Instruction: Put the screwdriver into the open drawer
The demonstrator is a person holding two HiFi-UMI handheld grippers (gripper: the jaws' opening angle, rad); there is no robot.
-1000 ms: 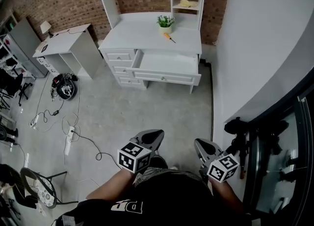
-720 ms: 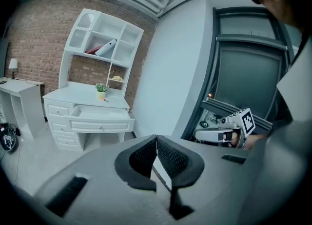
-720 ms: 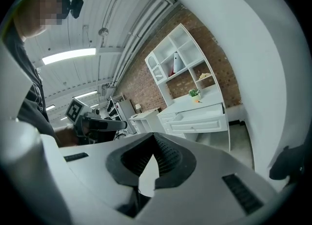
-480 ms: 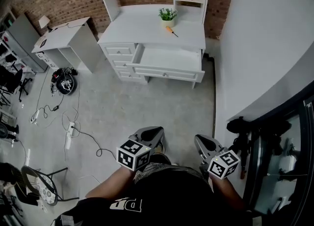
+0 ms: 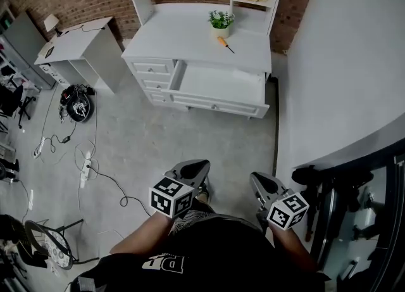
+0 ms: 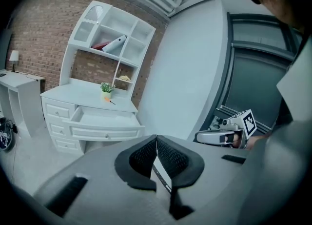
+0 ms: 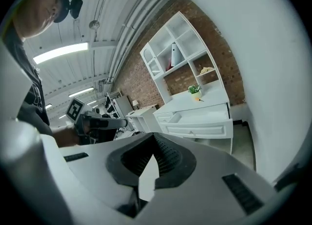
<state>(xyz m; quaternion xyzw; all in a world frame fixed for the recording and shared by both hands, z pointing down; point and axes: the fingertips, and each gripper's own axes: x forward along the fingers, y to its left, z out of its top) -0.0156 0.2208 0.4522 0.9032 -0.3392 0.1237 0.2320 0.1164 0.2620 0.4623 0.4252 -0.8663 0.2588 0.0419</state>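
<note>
The screwdriver point(image 5: 224, 43), orange-handled, lies on the white desk top beside a potted plant, far ahead of both grippers. It shows small in the left gripper view point(image 6: 111, 102) and the right gripper view point(image 7: 200, 100). Below it the open drawer point(image 5: 218, 104) stands pulled out and looks bare inside; both gripper views catch it too point(image 6: 105, 132) point(image 7: 202, 130). My left gripper point(image 5: 202, 166) point(image 6: 156, 138) and right gripper point(image 5: 254, 177) point(image 7: 154, 138) are held close to the person's body above the floor. Each is shut with nothing between its pads.
A potted plant point(image 5: 221, 22) stands on the desk under a shelf unit. A smaller white table point(image 5: 74, 47) stands to the left. Cables and a power strip point(image 5: 85, 171) trail over the floor at left. A white wall and a dark door frame point(image 5: 354, 221) bound the right.
The desk and drawer have grown nearer in the head view as the person walks toward them. Both grippers keep their place before the body and stay shut.
</note>
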